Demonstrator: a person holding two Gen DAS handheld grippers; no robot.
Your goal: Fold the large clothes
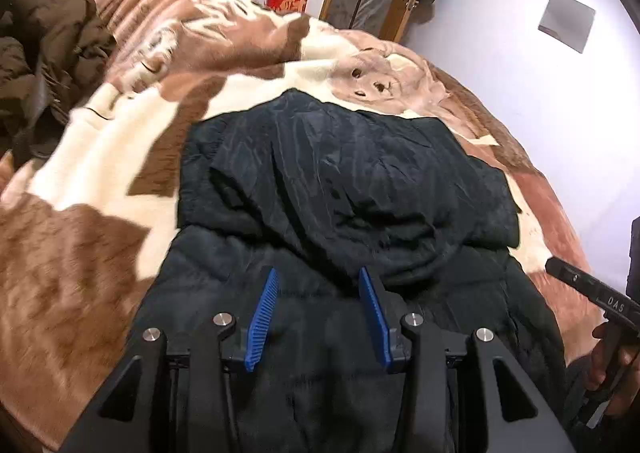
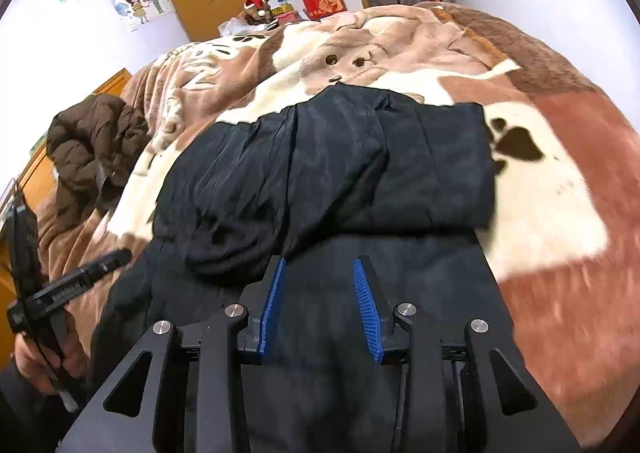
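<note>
Black padded coat (image 1: 344, 189) on the bed, top part folded down over its lower half, lying on the brown-and-cream fleece blanket (image 1: 100, 181).

Left tool (image 1: 318, 311) and right tool (image 2: 320, 305) both hover above the near half with jaws parted, blue pads bare, nothing gripped. Likely next: the final fold. Do it well by pinching both near corners evenly, lifting together, and laying the hem square onto the far edge. Brown jacket (image 2: 92, 141) sits well apart.
</note>
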